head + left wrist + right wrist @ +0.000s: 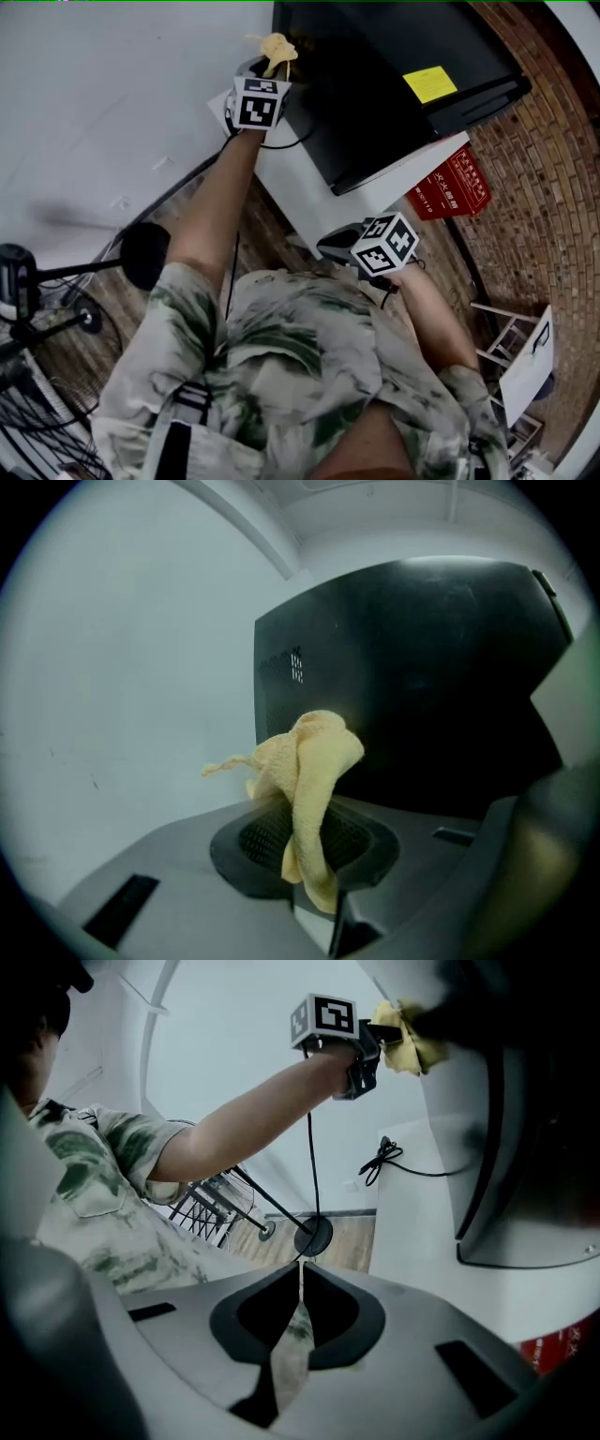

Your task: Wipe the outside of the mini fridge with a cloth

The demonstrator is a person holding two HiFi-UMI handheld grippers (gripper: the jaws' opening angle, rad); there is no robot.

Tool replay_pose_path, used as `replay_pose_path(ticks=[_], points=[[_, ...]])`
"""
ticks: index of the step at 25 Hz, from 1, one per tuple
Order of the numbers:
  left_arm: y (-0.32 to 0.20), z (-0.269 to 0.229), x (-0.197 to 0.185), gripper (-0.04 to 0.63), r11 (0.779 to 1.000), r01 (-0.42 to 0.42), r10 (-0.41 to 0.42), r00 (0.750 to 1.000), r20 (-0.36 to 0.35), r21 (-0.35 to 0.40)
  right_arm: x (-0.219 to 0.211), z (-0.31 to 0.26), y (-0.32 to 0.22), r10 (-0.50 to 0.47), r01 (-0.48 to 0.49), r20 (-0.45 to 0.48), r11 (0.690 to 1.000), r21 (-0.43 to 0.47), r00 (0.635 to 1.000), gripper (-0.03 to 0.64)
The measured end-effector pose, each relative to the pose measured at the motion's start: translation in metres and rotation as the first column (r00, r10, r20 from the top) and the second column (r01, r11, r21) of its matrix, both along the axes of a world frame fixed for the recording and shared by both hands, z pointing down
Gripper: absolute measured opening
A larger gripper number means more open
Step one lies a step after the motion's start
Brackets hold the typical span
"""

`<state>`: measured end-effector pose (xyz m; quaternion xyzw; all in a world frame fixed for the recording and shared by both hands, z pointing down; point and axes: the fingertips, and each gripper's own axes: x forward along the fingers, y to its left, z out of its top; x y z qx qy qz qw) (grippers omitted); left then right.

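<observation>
1. I count one black mini fridge (375,84), one yellow cloth (276,47) and two grippers.
2. My left gripper (314,883) has its fingers (253,841) pinched on the cloth. The cloth sticks out toward 12 o'clock, right at the fridge's edge.
3. My right gripper (300,1279) has its fingers pressed together on nothing. It is at 5 o'clock from the left one, beside the white worktop (309,197).
</observation>
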<state>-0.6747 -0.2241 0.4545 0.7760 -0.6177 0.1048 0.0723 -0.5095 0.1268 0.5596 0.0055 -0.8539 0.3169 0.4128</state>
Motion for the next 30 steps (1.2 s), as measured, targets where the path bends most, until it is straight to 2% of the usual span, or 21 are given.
replay_pose_path(ticks=[8,13,19,24,30], points=[[-0.001,0.083,0.003,0.075,0.990,0.000,-0.003,1.000,-0.026,-0.141,0.022,0.006,-0.003,0.048,-0.048,-0.020,0.999,-0.021,0.999,0.034],[0.004,0.131,0.007,0.074,0.971,0.004,-0.005,1.000,-0.005,-0.239,0.037,0.009,-0.003,0.074,-0.075,-0.025,0.997,-0.036,0.997,0.034],[0.011,0.175,0.013,0.074,0.946,0.013,-0.007,1.000,0.020,-0.324,0.059,0.012,-0.003,0.109,-0.110,-0.032,0.993,-0.030,0.994,0.034],[0.018,0.173,0.001,0.075,0.946,0.092,-0.084,0.996,0.038,-0.312,0.084,0.008,-0.001,0.133,-0.133,-0.020,0.991,-0.009,0.991,0.034],[0.046,0.146,0.001,0.075,0.954,0.167,-0.153,0.985,0.074,-0.250,0.132,0.002,0.001,0.164,-0.165,0.010,0.986,0.032,0.986,0.034]])
